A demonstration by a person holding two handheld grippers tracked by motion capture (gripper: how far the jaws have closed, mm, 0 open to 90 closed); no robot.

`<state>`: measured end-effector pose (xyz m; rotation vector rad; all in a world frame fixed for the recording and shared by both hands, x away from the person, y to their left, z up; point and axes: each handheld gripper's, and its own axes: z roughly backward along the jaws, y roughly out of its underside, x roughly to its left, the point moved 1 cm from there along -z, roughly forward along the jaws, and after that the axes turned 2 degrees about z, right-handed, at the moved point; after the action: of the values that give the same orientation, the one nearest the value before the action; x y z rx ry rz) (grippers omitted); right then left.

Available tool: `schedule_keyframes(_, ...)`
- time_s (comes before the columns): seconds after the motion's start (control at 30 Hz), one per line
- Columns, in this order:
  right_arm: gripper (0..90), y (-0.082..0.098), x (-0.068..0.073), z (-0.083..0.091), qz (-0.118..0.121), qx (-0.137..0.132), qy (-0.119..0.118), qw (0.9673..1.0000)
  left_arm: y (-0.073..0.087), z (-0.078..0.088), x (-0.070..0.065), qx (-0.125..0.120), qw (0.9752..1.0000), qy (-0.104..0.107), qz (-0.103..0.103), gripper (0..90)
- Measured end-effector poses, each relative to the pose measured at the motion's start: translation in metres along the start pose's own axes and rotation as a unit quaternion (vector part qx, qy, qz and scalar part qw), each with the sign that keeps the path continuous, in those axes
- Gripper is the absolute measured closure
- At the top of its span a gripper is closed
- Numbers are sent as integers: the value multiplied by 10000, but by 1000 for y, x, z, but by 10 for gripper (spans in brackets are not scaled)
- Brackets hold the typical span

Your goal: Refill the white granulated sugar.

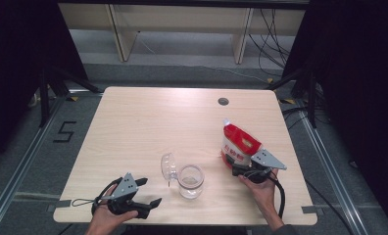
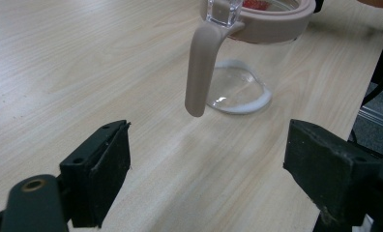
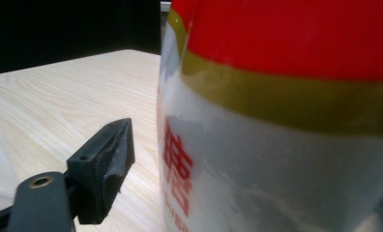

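Note:
A red and white pouch [image 1: 237,142] stands upright on the right side of the wooden table [image 1: 148,122]. My right gripper [image 1: 242,169] is at its near base, open, jaws on either side of it. In the right gripper view the pouch [image 3: 286,121] is very close, and a gap separates it from the one finger [image 3: 105,164] that shows; the other is hidden behind it. A clear glass jar [image 1: 190,180] with its hinged lid [image 1: 169,166] swung open stands at the front centre. My left gripper [image 1: 150,192] rests open and empty to the jar's left, facing the jar [image 2: 238,87].
A round cable hole [image 1: 223,101] sits near the table's far edge. Black stand legs [image 1: 45,98] flank the table, and cables [image 1: 275,39] lie on the floor behind it. The jar's pinkish clasp [image 2: 199,72] hangs toward the left gripper.

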<state>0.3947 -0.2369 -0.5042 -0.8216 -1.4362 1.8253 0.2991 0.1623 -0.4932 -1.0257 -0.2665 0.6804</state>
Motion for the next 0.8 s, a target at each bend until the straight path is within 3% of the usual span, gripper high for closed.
schedule_keyframes(0.07, 209, 1, 1, 0, -47, -30, 89, 9999, 0, 0, 0, -8, 10000, 3, 9, 162)
schedule_keyframes(0.13, 232, 1, -2, 0, -64, -45, -33, 10000, 1, 0, -2, -5, 9999, -22, 136, 162)
schedule_keyframes(0.27, 248, 4, -1, 0, -148, 46, -4, 9999, 1, -2, -3, -28, 9999, 15, 135, 162)
schedule_keyframes(0.33, 261, 4, -5, -1, -1, 35, -16, 10000, 1, -1, -2, 4, 9999, 5, 116, 162)
schedule_keyframes(0.37, 265, 5, -3, -1, -157, 164, 11, 9997, 1, -1, -2, 2, 9999, 3, 137, 162)
schedule_keyframes(0.4, 267, 5, -4, -3, -47, 29, 25, 10000, 1, -1, -3, 4, 9999, 0, 140, 162)
schedule_keyframes(0.43, 269, 6, -2, -2, -196, 44, 31, 9998, 1, -1, -2, 11, 9999, 3, 132, 162)
schedule_keyframes(0.5, 280, 6, -6, -3, -43, 47, -54, 10000, 1, -2, -3, 23, 9999, -10, 125, 162)
schedule_keyframes(0.53, 282, 7, -3, -2, -181, 64, -54, 9998, 2, -3, -3, -32, 9999, 8, 161, 162)
schedule_keyframes(0.67, 293, 11, -4, -4, -246, -21, -91, 9997, 1, -2, -1, 113, 9999, -33, 26, 162)
schedule_keyframes(0.7, 296, 12, -2, -4, -395, 104, -157, 9990, 1, -2, -2, 89, 9999, -13, 52, 162)
schedule_keyframes(0.73, 303, 12, -2, -3, -383, 112, -103, 9991, 1, -3, -4, -3, 9999, 8, 137, 162)
schedule_keyframes(0.8, 304, 14, -2, -4, -363, 73, -156, 9992, 0, -2, -2, 28, 10000, 31, -2, 162)
